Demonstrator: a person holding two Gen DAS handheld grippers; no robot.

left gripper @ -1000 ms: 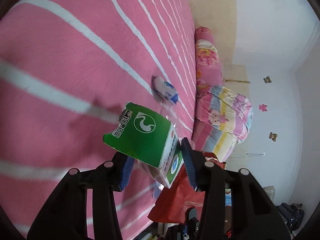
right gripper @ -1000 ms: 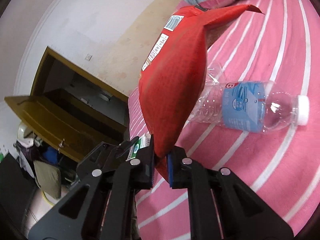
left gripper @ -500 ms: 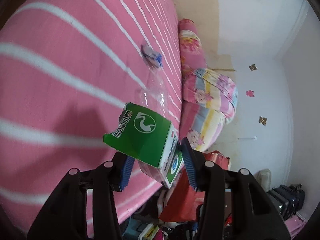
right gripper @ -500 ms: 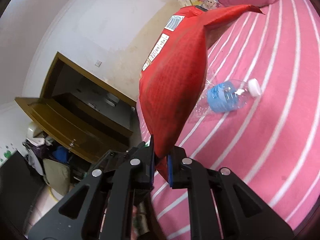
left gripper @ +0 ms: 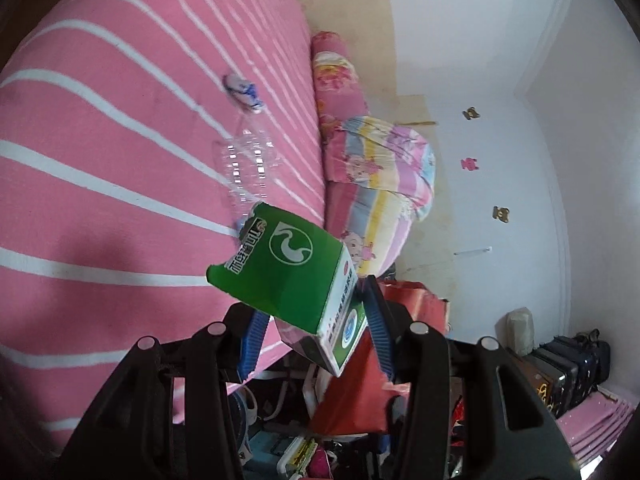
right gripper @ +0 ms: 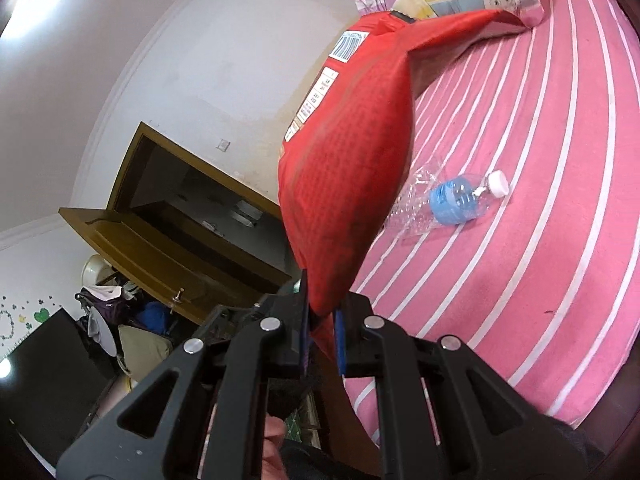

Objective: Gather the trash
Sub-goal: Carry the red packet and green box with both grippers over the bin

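Observation:
My left gripper (left gripper: 314,334) is shut on a green and white carton (left gripper: 296,280), held in the air beside the bed's edge. My right gripper (right gripper: 322,330) is shut on the rim of a red bag (right gripper: 348,184), which hangs open above the bed; the bag also shows in the left wrist view (left gripper: 360,396), just below and right of the carton. A crushed clear plastic bottle (right gripper: 448,204) with a blue label and white cap lies on the pink striped bed (right gripper: 540,240), also seen in the left wrist view (left gripper: 248,148).
Pink cartoon-print pillows and a folded quilt (left gripper: 376,168) lie at the head of the bed. A brown wooden cabinet (right gripper: 172,232) with an open door stands by the wall. Clutter and suitcases (left gripper: 568,372) sit on the floor beside the bed.
Both grippers have pulled back and up from the bed with carton and bag still held. The bottle now looks smaller and farther away in both views.

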